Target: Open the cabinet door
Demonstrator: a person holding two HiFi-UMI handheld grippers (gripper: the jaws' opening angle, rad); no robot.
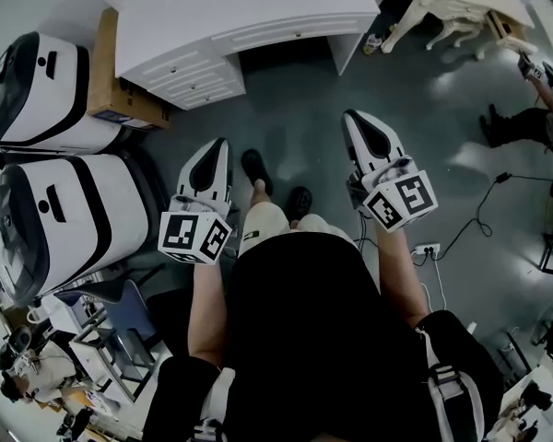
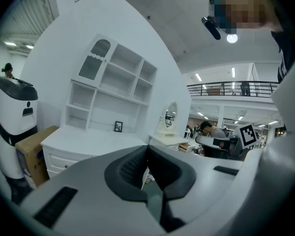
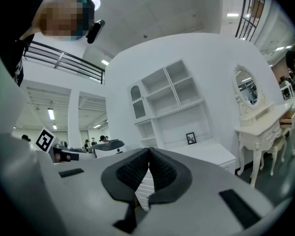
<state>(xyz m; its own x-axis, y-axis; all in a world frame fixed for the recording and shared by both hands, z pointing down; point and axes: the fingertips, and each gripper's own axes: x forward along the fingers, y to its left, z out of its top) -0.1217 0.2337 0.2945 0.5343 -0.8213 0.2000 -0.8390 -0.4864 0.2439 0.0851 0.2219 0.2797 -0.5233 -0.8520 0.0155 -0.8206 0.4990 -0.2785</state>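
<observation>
Head view, looking steeply down, shows a person standing well apart from the white desk-style cabinet with drawers and a shelved upper unit (image 1: 249, 17). The left gripper (image 1: 222, 145) and the right gripper (image 1: 349, 118) are held side by side, both aimed towards it. Left gripper view and right gripper view each show the dark ribbed pads (image 2: 130, 166) meeting at the tips with nothing between them. Both tools are closed and empty, probably a carrying posture, since no handle is within reach. The task's door is judged to be the small arched, glazed white door (image 2: 95, 59) at the upper left corner of the shelved unit, closed, above open shelves. A small black-framed picture (image 2: 118, 126) stands on the desktop below. A brown cardboard box (image 1: 120, 76) and two rounded white-and-black machines (image 1: 74, 205) flank the cabinet on its left. An ornate white dressing table with an oval mirror (image 3: 258, 122) stands to its right. The approach is at its start: a gripper must close the gap, part its jaws and take the door's edge or knob, which is too small to make out.
</observation>
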